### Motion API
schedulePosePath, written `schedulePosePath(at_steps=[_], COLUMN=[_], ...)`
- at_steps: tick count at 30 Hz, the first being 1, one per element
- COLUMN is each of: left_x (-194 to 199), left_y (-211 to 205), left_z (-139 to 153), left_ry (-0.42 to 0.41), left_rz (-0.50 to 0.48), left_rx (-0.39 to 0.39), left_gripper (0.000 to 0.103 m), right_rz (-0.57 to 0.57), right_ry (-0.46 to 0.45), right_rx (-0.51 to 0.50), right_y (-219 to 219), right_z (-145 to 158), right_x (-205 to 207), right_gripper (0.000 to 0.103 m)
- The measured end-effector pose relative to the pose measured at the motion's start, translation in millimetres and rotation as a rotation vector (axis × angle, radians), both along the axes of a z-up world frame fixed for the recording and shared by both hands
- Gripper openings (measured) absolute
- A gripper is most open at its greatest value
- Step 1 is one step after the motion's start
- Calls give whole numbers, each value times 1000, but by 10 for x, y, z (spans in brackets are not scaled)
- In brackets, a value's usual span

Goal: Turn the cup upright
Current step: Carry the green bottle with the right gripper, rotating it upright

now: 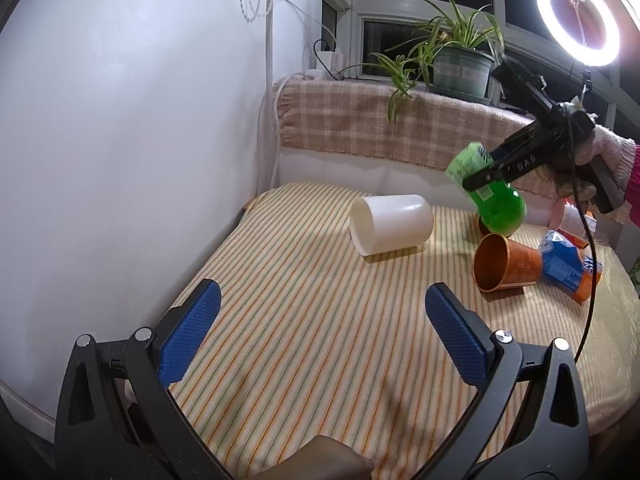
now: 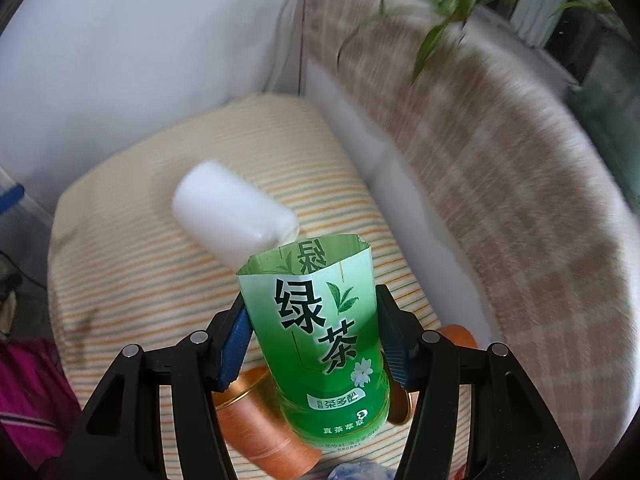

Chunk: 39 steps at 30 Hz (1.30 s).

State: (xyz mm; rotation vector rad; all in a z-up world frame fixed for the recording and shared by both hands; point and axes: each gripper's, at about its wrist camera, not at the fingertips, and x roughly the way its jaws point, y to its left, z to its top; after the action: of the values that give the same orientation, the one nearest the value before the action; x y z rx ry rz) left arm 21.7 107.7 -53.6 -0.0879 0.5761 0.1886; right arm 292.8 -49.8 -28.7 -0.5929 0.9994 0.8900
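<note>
Two hand-held grippers work over a desk [image 1: 304, 320] covered in a striped cloth. Largest on it is a white cup [image 1: 390, 224] lying on its side, mouth turned toward the left wrist camera, well apart from the rest. Near the right edge an orange cup [image 1: 506, 262] also lies on its side, open mouth toward the desk's middle, with a blue and orange packet [image 1: 566, 266] touching its base end. The green cup [image 2: 324, 332], cut from a tea bottle with its label on, is off the cloth: the right hand-held gripper [image 2: 316, 340] clamps it across the middle, blue pads on both sides, its open cut end tilted up and away from the camera, directly over the orange cup. The left hand-held gripper [image 1: 322, 308] hangs wide apart above bare cloth, holding nothing, pointed toward the white cup.
</note>
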Motion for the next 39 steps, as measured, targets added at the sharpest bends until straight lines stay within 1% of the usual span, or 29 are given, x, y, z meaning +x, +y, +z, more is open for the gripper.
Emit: schedulePosePath(at_steps=[2, 6, 7, 8, 11, 14, 15, 18, 22, 24, 27, 31, 33, 37, 39], left_x=[-34, -87, -102, -115, -138, -131, -117, -87, -19, 18, 74, 114, 107, 86, 101], left_y=[-33, -89, -101, -112, -143, -162, -174, -239, -318, -350, -409, -518, -576, -641, -670], left_z=[25, 81, 98, 111, 127, 108, 91, 38, -35, -63, -110, -136, -134, -105, -88], left_ry=[-5, -16, -22, -24, -19, 11, 31, 80, 148, 173, 203, 230, 233, 228, 224], left_rz=[-9, -25, -29, -36, -62, -89, -102, -163, -251, -283, -311, -352, -358, -365, -359], left_rx=[4, 1, -1, -3, -22, -52, -62, -95, -192, -239, -292, -316, -305, -295, -282], left_gripper=[103, 103, 103, 103, 103, 103, 103, 103, 103, 103, 103, 102, 102, 102, 102], right_rz=[-37, -123, -140, -171, -270, -375, -414, -524, -646, -689, -750, -810, -823, -810, -803], right_ry=[-16, -13, -10, -9, 53, 146, 191, 309, 460, 519, 560, 595, 582, 523, 492], right_rx=[55, 163, 180, 203, 288, 369, 397, 467, 546, 564, 562, 552, 544, 501, 488], right_y=[-96, -263, -267, -322, -501, -717, -802, -995, -1220, -1311, -1414, -1479, -1485, -1487, -1476], right_z=[162, 425, 404, 448, 510, 412, 361, 130, -219, -379, -602, -814, -844, -808, -761], right_x=[-93, -349, -356, -431, -654, -806, -865, -1001, -1218, -1313, -1400, -1414, -1403, -1440, -1451], right_gripper=[57, 57, 57, 57, 57, 57, 57, 57, 57, 57, 57, 58, 59, 61, 66])
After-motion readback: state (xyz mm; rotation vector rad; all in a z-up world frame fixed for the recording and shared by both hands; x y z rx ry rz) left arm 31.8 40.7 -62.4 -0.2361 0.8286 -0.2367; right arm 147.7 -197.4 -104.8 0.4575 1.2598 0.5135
